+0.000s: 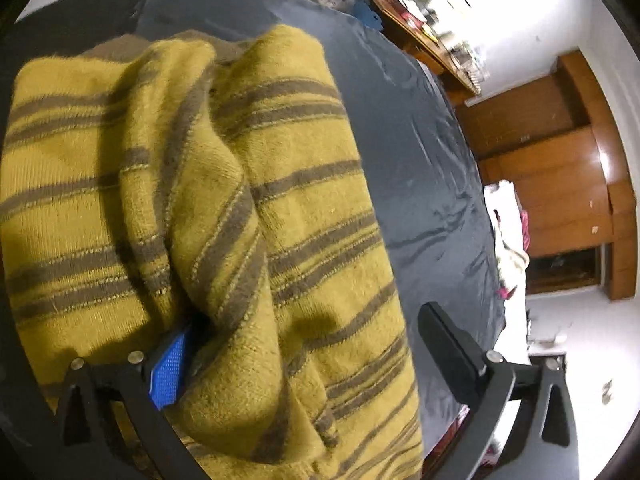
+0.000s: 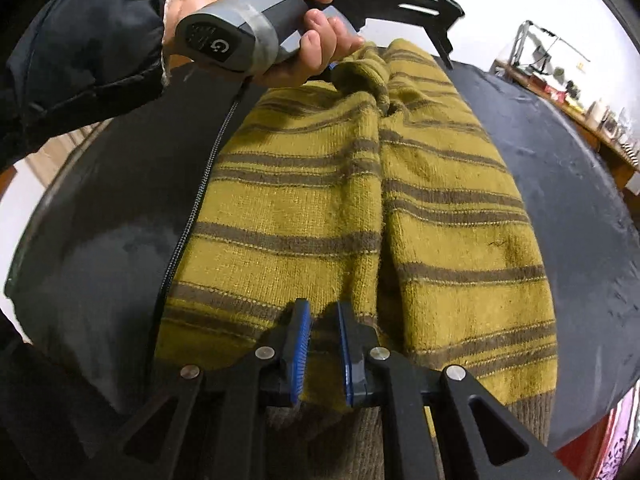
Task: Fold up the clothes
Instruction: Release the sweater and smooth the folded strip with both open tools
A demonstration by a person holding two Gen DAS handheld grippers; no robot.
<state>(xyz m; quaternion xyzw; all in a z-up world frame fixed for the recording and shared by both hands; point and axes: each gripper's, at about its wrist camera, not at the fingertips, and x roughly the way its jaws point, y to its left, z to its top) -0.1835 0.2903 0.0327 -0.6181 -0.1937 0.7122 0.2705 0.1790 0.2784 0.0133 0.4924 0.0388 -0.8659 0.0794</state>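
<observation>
A mustard-yellow knit sweater (image 1: 200,200) with brown stripes lies on a dark grey sheet (image 1: 420,152), folded lengthwise with a ridge down its middle. My left gripper (image 1: 304,340) is open; sweater cloth drapes over its left finger (image 1: 168,368) and its right finger (image 1: 448,344) stands clear over the sheet. In the right wrist view the sweater (image 2: 460,240) stretches away from me. My right gripper (image 2: 322,320) is shut on a fold of cloth near the brown ribbed hem (image 2: 328,432). The left gripper (image 2: 400,60) shows at the sweater's far end, held by a hand.
The dark sheet (image 2: 580,200) covers the bed. A black zipped jacket (image 2: 120,220) lies left of the sweater. A wooden shelf (image 1: 420,28) with clutter and wooden cabinets (image 1: 560,184) stand beyond the bed. White and pink laundry (image 1: 508,240) lies at the bed's edge.
</observation>
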